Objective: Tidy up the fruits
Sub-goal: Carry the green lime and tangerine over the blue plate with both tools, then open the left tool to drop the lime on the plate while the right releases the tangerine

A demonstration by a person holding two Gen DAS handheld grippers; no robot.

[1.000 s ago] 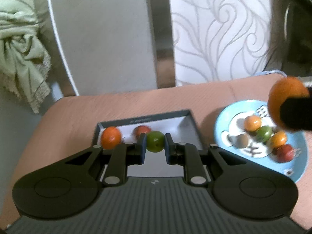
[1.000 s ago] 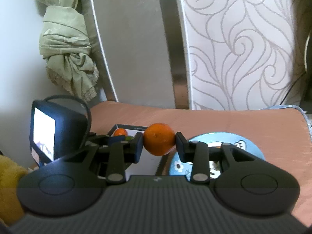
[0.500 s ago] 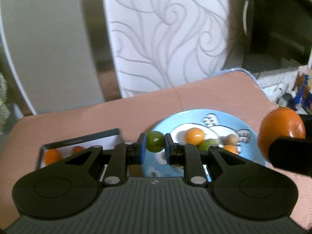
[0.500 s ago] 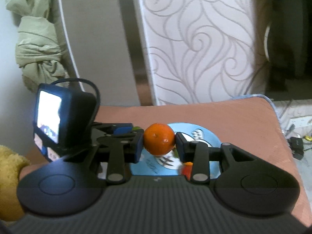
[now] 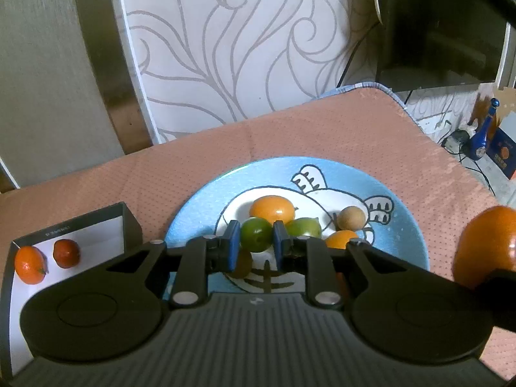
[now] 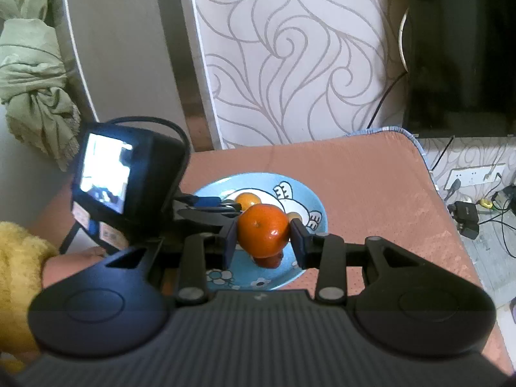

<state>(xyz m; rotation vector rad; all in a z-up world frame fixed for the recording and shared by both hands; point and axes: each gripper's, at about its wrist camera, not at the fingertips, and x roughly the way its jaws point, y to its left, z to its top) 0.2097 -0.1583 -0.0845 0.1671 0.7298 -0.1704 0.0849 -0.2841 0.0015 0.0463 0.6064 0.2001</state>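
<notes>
Releasing is the step in hand, by my reading: the left gripper (image 5: 257,246) hangs over the blue plate (image 5: 409,225) with its jaws opening, the green fruit (image 5: 256,239) between the pads and, as far as I can see, barely gripped. It should be let go low, over a bare patch, so it does not knock its neighbours. The right gripper (image 6: 262,237) is clenched on an orange (image 6: 263,230) above the same plate. The plate holds at least five fruits (others may lie hidden behind the grippers). The open box (image 5: 130,225) holds two: one orange fruit, one red.
</notes>
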